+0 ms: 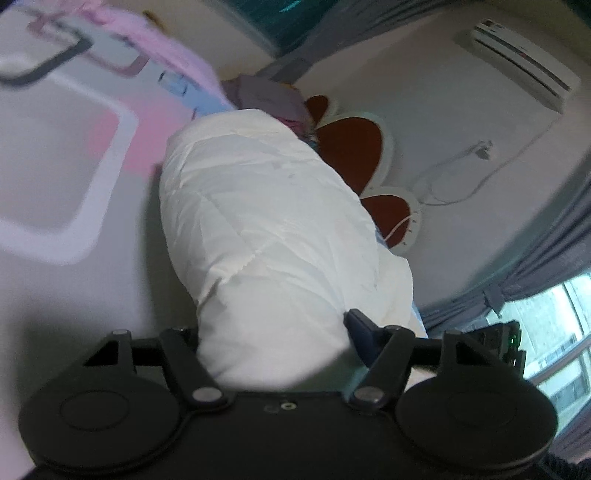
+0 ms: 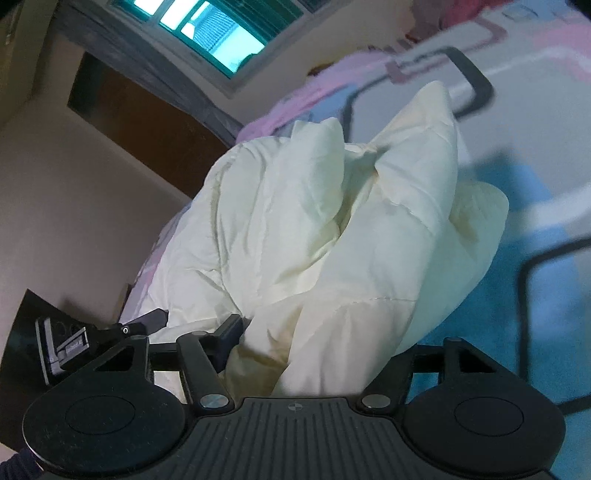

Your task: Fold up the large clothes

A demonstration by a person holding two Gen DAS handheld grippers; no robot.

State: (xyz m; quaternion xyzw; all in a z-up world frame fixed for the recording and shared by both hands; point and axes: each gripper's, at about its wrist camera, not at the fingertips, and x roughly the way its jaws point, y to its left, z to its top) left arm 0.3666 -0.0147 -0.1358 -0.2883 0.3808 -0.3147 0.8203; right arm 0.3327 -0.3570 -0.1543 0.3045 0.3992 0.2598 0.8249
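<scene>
A big white quilted duvet (image 1: 266, 221) fills the middle of the left wrist view, stretched away from me over the bed. My left gripper (image 1: 280, 343) is shut on its near edge; the cloth bulges between the fingers (image 1: 360, 328) and hides the left one. In the right wrist view the same duvet (image 2: 314, 229) is bunched in thick cream folds. My right gripper (image 2: 306, 343) is shut on a fold of it; one finger (image 2: 231, 328) shows at the left, the other is hidden under cloth.
The bed sheet (image 1: 66, 155) is white with pink, blue and grey patterns. A red and white headboard (image 1: 351, 147), an air conditioner (image 1: 517, 62), grey curtains (image 1: 554, 240), a window (image 2: 207, 26) and a brown door (image 2: 147, 118) surround the bed. The other gripper's camera (image 2: 62, 343) shows at left.
</scene>
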